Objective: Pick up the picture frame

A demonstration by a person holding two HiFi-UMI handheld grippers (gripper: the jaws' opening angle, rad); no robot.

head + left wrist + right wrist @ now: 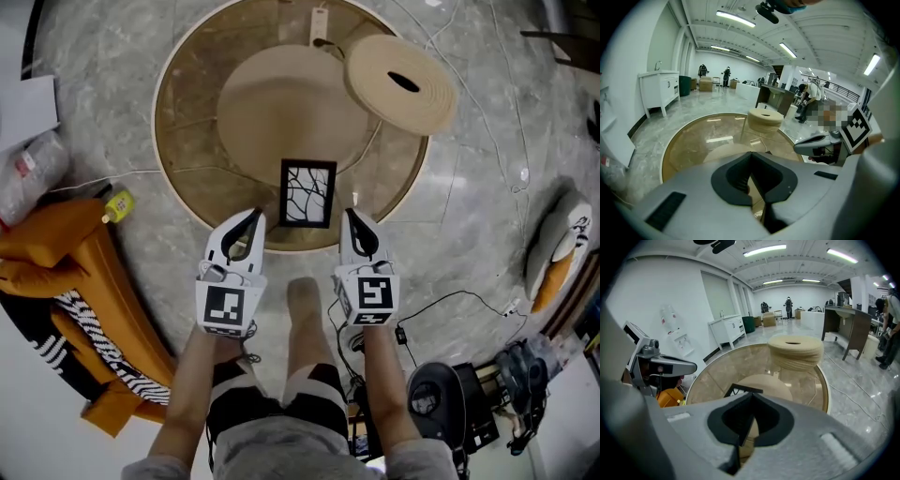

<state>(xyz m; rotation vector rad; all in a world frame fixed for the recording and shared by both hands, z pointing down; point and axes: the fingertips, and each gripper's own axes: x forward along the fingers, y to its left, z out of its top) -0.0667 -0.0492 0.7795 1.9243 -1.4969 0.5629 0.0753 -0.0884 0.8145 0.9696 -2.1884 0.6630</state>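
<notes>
A black picture frame [307, 193] holding a branch drawing lies flat on the round glass table [187, 112], near its front edge. My left gripper [253, 217] hovers just left of the frame's lower corner, jaws together and nothing in them. At the frame's lower right, my right gripper [352, 216] is likewise shut and empty. In the right gripper view the frame's dark corner [739, 390] peeks out just beyond the closed right gripper [751, 398]. The left gripper view shows the left gripper [751, 159] closed above the glass, with the frame hidden behind it.
A thick beige ring-shaped disc [401, 82] rests on the table's far right. An orange chair [75, 253] and a yellow bottle [117, 204] are at the left. Cables and black equipment [450, 398] lie on the floor at the right. The person's legs are below the grippers.
</notes>
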